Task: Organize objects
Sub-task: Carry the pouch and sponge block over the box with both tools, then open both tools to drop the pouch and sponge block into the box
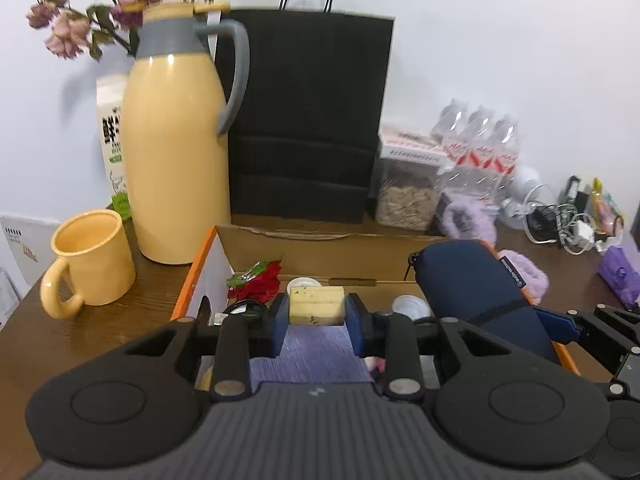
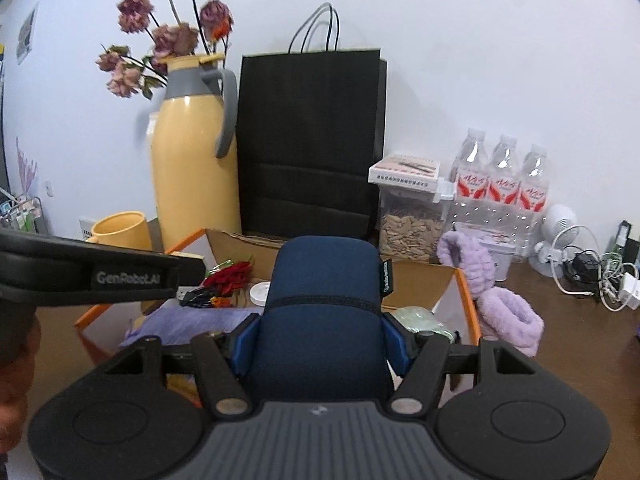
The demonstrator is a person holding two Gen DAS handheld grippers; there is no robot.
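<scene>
On our left, the left gripper [image 1: 317, 312] clamps a pale yellow block [image 1: 317, 306] between its blue pads, above the open cardboard box [image 1: 304, 246]. Left of it stand a mug [image 1: 90, 260] and a flask [image 1: 176, 152]. To the right, our right gripper [image 2: 322, 344] squeezes a navy pouch [image 2: 324, 312], probably soft, over the same box.
</scene>
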